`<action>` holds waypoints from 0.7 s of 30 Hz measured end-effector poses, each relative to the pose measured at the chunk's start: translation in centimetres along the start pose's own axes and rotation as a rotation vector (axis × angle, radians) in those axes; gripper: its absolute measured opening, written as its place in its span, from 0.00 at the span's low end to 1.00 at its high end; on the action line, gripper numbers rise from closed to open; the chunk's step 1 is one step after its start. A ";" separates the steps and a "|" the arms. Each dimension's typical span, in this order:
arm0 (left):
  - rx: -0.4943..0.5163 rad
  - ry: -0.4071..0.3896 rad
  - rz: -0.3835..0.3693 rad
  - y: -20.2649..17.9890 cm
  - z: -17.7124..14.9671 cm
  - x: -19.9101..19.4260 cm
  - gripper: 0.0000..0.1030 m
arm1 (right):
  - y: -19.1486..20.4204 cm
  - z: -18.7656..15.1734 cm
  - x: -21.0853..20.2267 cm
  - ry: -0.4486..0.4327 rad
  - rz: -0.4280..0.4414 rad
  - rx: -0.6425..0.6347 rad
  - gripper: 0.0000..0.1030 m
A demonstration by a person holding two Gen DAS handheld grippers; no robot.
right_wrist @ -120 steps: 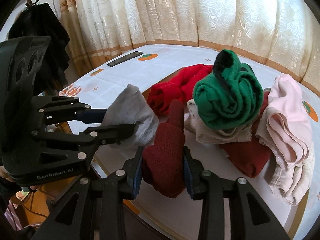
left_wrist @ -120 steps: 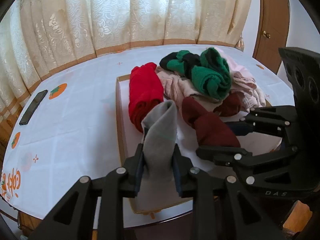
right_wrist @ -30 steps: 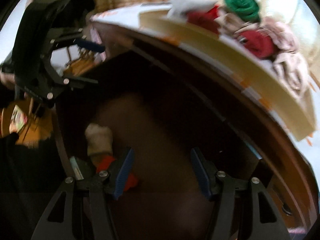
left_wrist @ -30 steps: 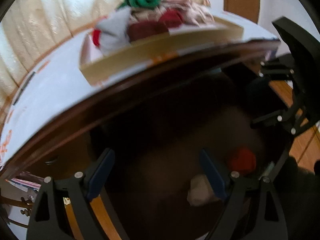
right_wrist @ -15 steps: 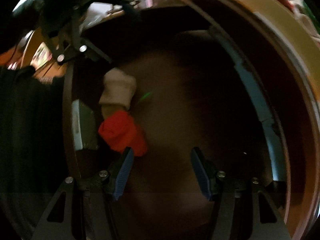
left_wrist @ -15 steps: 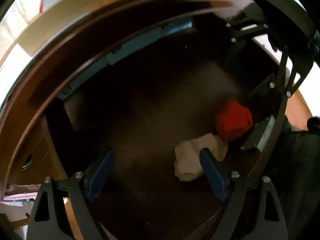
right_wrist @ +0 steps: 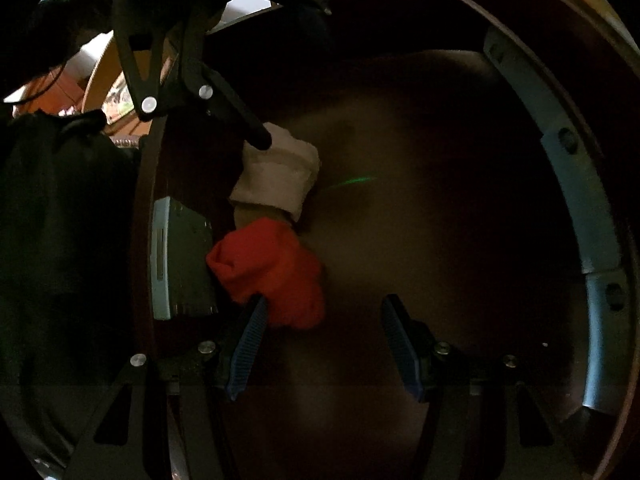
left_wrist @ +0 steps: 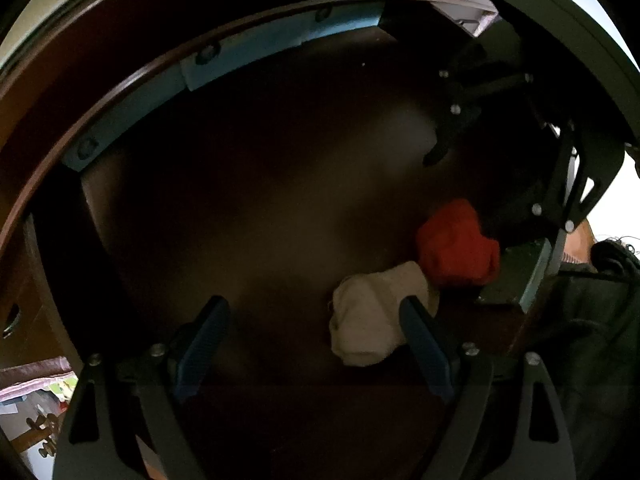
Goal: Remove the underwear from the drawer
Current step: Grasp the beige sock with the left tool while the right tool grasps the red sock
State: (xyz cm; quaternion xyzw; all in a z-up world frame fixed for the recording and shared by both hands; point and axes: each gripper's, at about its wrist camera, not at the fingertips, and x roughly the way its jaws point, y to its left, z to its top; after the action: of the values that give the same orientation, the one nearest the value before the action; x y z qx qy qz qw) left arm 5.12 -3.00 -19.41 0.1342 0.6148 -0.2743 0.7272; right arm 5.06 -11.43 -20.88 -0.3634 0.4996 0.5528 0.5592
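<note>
Both tongs are pointing steeply down into the open drawer (left_wrist: pixel 280 184), because the last pieces to fetch are lying on its dark floor. Left tongs (left_wrist: pixel 314 344) are standing wide open and holding nothing; the cream roll (left_wrist: pixel 372 320) is sitting just inside its right pad, not pressed, so that pad looks lined up for a grab. Right tongs (right_wrist: pixel 320 344) are about half open, also empty; the red roll (right_wrist: pixel 272 268) is lying at its left pad, partly overlapping it in view, contact unclear. The two rolls are touching each other, bunched in the drawer's near corner beside a grey metal bracket (right_wrist: pixel 180 260), likely a slide fitting, which is crowding the approach on that side. Rest of the drawer floor is showing bare and dim. In the right wrist view the left tongs' fingertip (right_wrist: pixel 258 140) is hovering right at the cream roll. Each tongs seems assigned one roll, so both can be lifted out together; neither grip is made yet.
</note>
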 end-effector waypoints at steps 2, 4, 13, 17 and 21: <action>-0.009 0.002 0.001 -0.1 0.0 0.2 0.85 | -0.6 0.2 0.2 -0.013 0.026 0.046 0.60; -0.016 0.001 0.006 -0.1 0.1 0.2 0.85 | -1.1 0.4 0.5 -0.012 -0.026 0.083 0.60; -0.024 0.006 0.009 -0.6 -0.3 0.2 0.85 | -3.3 0.3 -3.1 -0.128 -0.111 0.218 0.60; -0.026 0.010 -0.034 -1.3 -0.2 0.3 0.85 | -1.9 0.9 -3.1 -0.129 -0.053 0.174 0.60; -0.035 0.021 -0.046 -1.6 -0.1 0.7 0.85 | -1.8 2.0 -1.2 -0.084 -0.074 0.160 0.60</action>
State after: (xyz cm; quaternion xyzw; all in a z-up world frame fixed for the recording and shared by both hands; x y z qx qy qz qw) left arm 4.21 -4.36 -19.87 0.1103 0.6301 -0.2789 0.7163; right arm 7.32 -10.08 -19.50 -0.3121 0.5047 0.5048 0.6269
